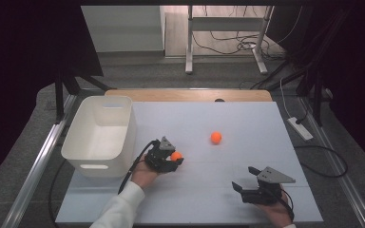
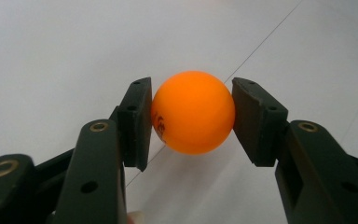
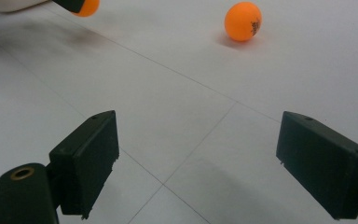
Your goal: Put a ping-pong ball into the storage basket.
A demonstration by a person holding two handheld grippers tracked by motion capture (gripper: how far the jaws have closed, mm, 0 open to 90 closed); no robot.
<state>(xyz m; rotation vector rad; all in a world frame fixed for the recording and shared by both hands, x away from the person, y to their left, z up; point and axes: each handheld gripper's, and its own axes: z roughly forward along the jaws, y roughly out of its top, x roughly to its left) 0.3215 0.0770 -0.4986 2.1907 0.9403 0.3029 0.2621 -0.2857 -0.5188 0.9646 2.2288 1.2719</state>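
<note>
My left gripper [image 1: 175, 158] is shut on an orange ball [image 1: 176, 156], just right of the white bin. In the left gripper view both black pads [image 2: 137, 122] press the sides of that ball [image 2: 193, 112] over the white table. A second orange ball [image 1: 216, 137] lies loose on the table farther back and to the right; the right gripper view shows that second ball [image 3: 243, 21] ahead. My right gripper [image 1: 245, 179] rests low near the table's front right, with its jaws wide apart and nothing between them [image 3: 198, 163]. The held ball [image 3: 85, 6] peeks in at that view's top left.
A white plastic bin [image 1: 102, 135] with handle cut-outs stands at the table's left side, close to my left hand. The white tabletop [image 1: 247, 118] has a wooden strip along its far edge. Cables and a power strip [image 1: 300, 128] lie on the floor to the right.
</note>
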